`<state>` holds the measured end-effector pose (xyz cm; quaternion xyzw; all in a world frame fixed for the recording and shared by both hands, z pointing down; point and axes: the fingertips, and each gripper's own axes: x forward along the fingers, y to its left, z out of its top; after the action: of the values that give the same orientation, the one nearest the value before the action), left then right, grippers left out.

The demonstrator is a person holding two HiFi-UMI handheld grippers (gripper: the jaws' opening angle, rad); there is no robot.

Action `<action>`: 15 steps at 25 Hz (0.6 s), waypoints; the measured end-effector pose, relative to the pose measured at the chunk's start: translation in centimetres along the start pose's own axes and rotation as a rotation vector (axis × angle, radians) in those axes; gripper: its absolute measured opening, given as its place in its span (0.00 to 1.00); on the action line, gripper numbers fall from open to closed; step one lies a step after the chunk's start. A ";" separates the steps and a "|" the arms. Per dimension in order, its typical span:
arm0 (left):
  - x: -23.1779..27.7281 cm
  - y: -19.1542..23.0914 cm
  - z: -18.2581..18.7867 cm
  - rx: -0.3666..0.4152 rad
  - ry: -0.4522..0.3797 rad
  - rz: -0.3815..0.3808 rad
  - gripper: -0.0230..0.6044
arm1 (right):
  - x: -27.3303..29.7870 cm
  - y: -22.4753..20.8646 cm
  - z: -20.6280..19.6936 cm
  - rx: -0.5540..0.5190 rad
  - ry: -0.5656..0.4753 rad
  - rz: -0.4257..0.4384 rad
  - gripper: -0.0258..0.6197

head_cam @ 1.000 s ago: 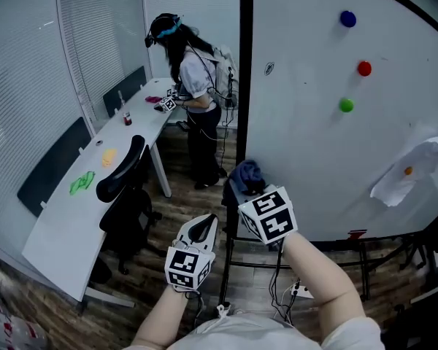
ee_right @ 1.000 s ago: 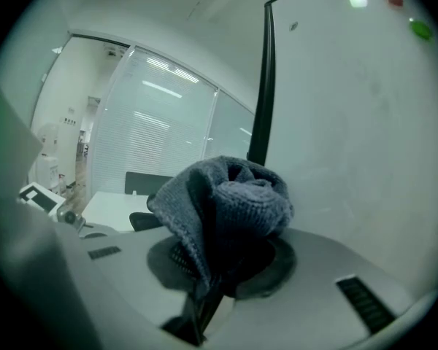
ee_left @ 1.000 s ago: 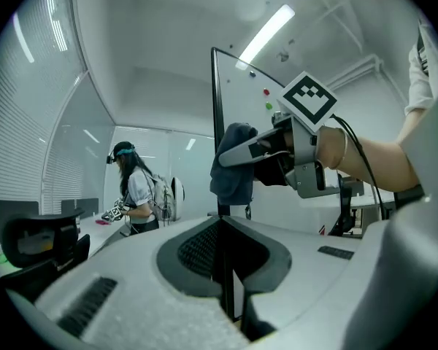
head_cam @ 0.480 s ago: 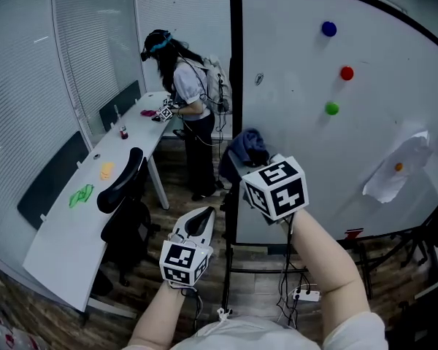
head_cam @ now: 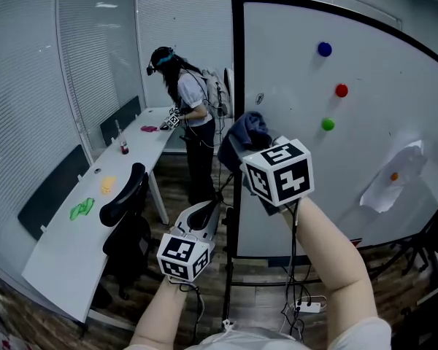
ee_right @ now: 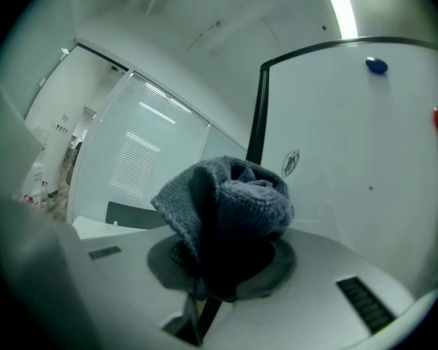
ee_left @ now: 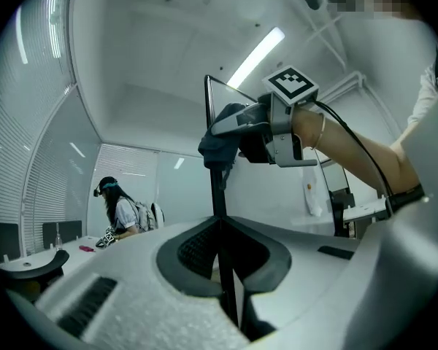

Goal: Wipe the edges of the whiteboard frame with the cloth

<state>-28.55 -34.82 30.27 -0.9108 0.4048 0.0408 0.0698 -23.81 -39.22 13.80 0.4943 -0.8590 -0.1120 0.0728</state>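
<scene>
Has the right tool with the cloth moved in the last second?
Yes. The right tool has carried the cloth up the whiteboard frame's left edge; the cloth is now about level with the green magnet.

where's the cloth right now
Centre of the head view: the cloth is clamped in the right gripper, held up at the black left edge of the whiteboard frame.

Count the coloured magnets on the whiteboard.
4: the blue magnet is highest, the red magnet below it, the green magnet lower still, and a small orange magnet sits on the paper sheet at the right. More may be hidden behind the person's arm.
</scene>
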 end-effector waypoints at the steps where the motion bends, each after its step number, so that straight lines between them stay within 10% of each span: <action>1: 0.2 0.0 0.5 0.002 -0.009 -0.003 0.07 | 0.1 -0.1 0.9 -0.007 -0.008 -0.003 0.15; 15: 2.2 -0.2 5.7 -0.012 -0.097 -0.016 0.07 | 0.1 -2.9 11.9 -0.112 -0.083 -0.047 0.15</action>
<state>-26.99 -35.37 24.38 -0.9114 0.3933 0.0870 0.0841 -24.27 -39.30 1.54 0.5043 -0.8418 -0.1820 0.0622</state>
